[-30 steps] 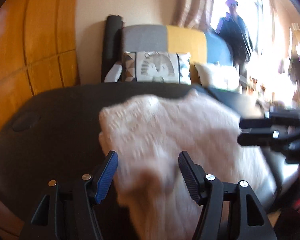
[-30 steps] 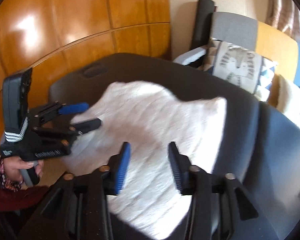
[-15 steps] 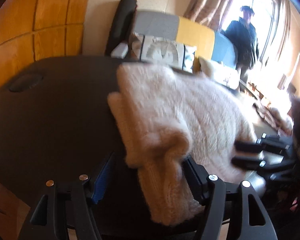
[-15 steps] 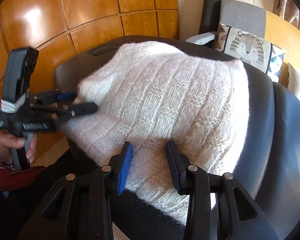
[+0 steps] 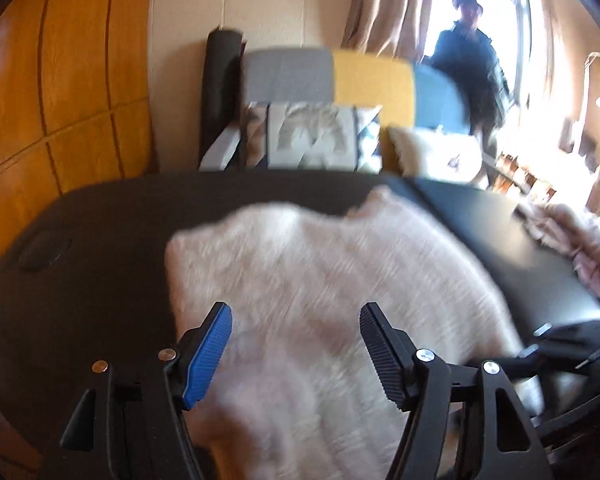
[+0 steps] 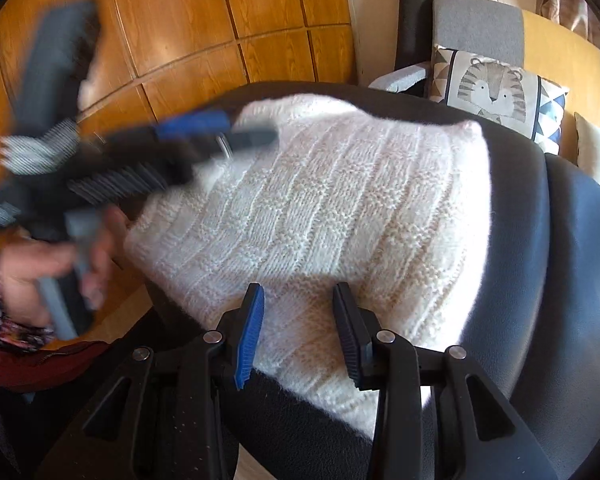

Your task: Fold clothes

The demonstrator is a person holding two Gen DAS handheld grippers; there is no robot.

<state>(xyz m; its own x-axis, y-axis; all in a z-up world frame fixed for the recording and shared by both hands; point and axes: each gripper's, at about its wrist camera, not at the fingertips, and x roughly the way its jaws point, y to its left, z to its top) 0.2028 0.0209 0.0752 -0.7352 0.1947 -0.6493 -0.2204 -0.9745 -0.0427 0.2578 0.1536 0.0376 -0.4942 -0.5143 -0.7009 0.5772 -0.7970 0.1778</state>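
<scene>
Just ahead of the right claw (image 6: 298, 330), on the dark padded worktop (image 6: 548, 264), lies the white knitted sweater (image 6: 340, 216), gathered into a compact, roughly rectangular bundle with its ribbed face up. The near edge of the knit runs under and between this claw's jaws, which stand partly apart; whether the pads press on the wool cannot be told from this view. Off to that claw's left, the left claw (image 6: 236, 130) hangs over the sweater's far left corner, blurred, borne by the person's hand (image 6: 56, 264). In its own view the left claw (image 5: 296, 344) has its jaws standing wide, with the sweater (image 5: 324, 280) spread beneath and beyond them and nothing pinched between the pads.

The fold looks well advanced: no sleeve trails loose, the side edges seem tucked in, and the bundle sits squarely on the worktop. What appears left is a last halving or a tidying of the thick near end, then setting it aside. To the far right of the left claw a second pale pinkish garment (image 5: 572, 236) lies crumpled at the worktop's edge, seemingly yet to be folded
</scene>
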